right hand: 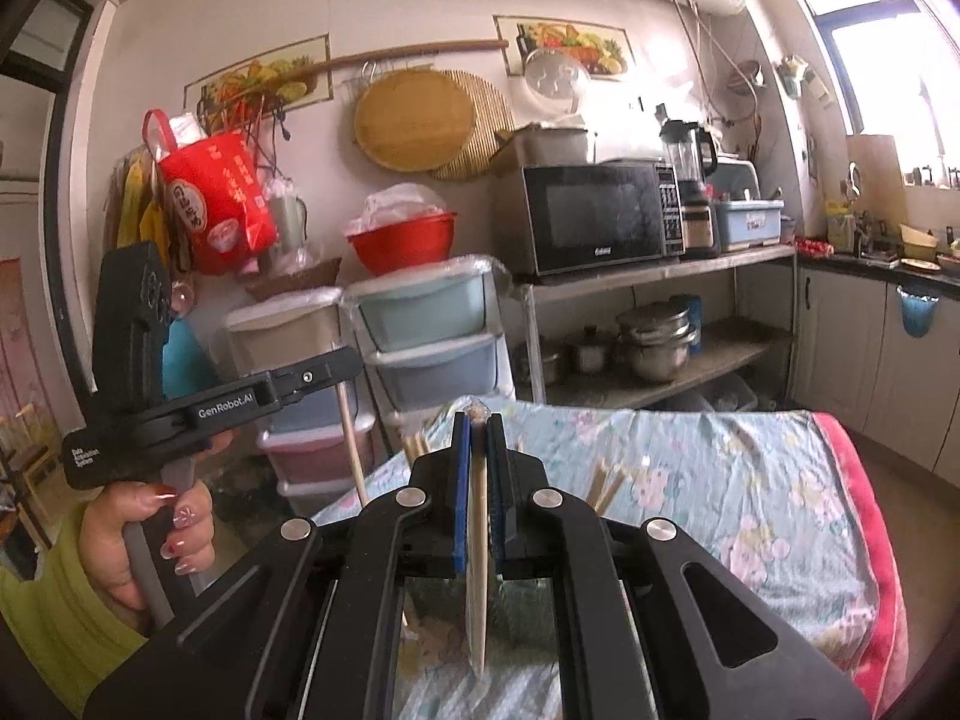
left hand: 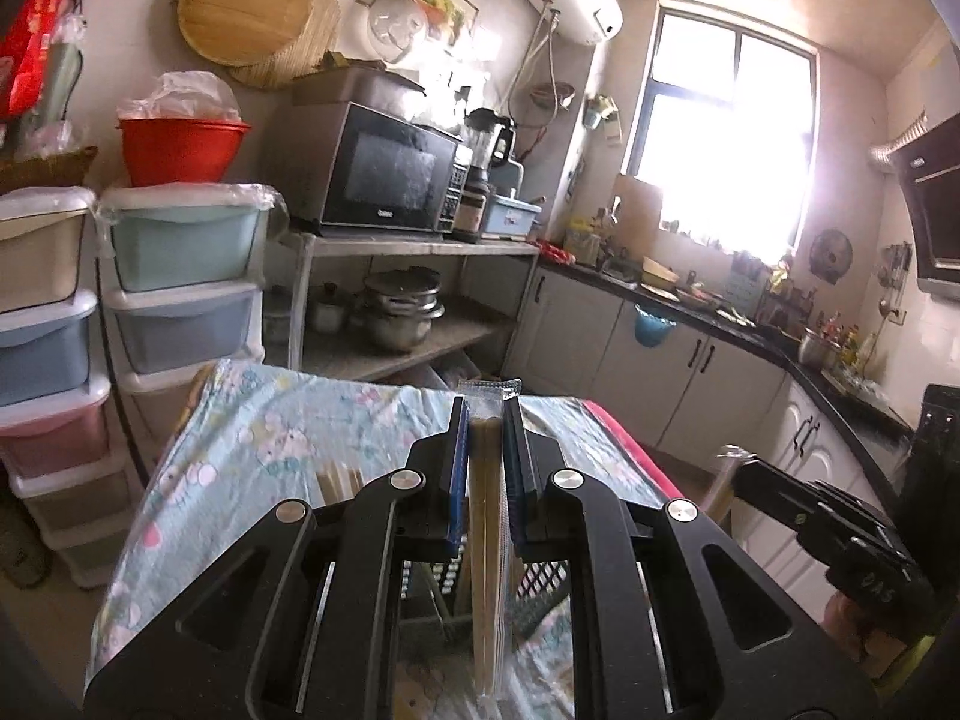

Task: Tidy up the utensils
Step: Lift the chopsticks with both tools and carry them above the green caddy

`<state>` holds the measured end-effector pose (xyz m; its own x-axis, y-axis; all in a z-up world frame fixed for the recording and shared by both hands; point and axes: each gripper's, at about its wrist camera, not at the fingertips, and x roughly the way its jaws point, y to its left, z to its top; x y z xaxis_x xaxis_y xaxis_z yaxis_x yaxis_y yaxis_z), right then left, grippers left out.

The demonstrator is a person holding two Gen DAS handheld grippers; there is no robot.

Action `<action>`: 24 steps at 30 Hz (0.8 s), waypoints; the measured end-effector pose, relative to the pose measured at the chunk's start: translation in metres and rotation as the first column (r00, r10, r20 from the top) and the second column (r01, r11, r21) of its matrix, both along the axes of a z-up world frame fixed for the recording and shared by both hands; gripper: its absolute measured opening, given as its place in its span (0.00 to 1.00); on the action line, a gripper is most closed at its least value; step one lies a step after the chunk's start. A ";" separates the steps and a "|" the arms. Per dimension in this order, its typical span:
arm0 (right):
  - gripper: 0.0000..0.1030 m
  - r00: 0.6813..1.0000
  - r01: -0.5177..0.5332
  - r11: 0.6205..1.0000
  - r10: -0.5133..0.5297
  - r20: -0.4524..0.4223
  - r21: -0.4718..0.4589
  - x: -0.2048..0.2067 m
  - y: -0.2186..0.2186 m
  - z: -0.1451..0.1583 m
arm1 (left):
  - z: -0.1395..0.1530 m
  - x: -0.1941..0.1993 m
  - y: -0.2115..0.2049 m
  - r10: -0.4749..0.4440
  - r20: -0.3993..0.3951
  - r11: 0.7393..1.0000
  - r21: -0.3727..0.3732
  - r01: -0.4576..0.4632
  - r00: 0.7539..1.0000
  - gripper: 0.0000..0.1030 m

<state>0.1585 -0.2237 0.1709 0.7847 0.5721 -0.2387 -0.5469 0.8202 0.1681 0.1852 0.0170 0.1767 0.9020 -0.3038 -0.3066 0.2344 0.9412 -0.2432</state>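
My left gripper [left hand: 486, 411] is shut on a pair of brown chopsticks in a clear sleeve [left hand: 487, 498], held upright above the flowered tablecloth [left hand: 270, 438]. Under it a black lattice holder [left hand: 540, 591] shows through the frame. My right gripper [right hand: 478, 420] is shut on another sleeved pair of chopsticks [right hand: 478, 546]. Each gripper shows in the other's view: the right gripper [left hand: 747, 474] at the right, the left gripper [right hand: 345, 363] at the left, gripped by a hand [right hand: 150, 534]. Loose chopsticks [left hand: 339, 480] [right hand: 606, 483] lie on the cloth.
Stacked pastel plastic drawers [left hand: 180, 300] [right hand: 426, 324] stand beyond the table's left side. A shelf with a microwave [left hand: 384, 174] and pots is behind. The kitchen counter [left hand: 750, 324] and cabinets run along the right. The cloth has a pink edge [right hand: 870, 516].
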 end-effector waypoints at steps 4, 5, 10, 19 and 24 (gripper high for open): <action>0.06 0.999 0.021 1.000 -0.021 0.038 0.005 0.005 -0.001 0.010 | 0.007 0.009 0.001 0.024 0.025 1.000 -0.001 -0.024 0.999 0.07; 0.06 0.998 0.028 1.000 -0.028 0.049 0.003 0.007 -0.001 0.013 | 0.009 0.012 0.003 0.029 0.030 1.000 -0.005 -0.029 0.999 0.07; 0.06 0.996 0.054 0.998 -0.055 0.075 0.013 0.016 -0.002 0.021 | 0.014 0.023 0.006 0.062 0.052 0.998 -0.017 -0.061 0.997 0.07; 0.06 0.976 0.146 0.989 -0.141 0.163 -0.019 0.031 0.004 0.026 | 0.008 0.046 -0.001 0.098 0.077 0.995 -0.005 -0.098 0.992 0.07; 0.06 0.976 0.162 0.986 -0.156 0.154 -0.027 0.043 0.005 0.018 | -0.003 0.055 -0.007 0.103 0.064 0.995 0.004 -0.104 0.993 0.07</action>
<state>0.2020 -0.2187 0.1891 0.8935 0.4295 -0.1308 -0.4254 0.9030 0.0595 0.2406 0.0100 0.1734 0.9463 -0.2058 -0.2493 0.1504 0.9629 -0.2239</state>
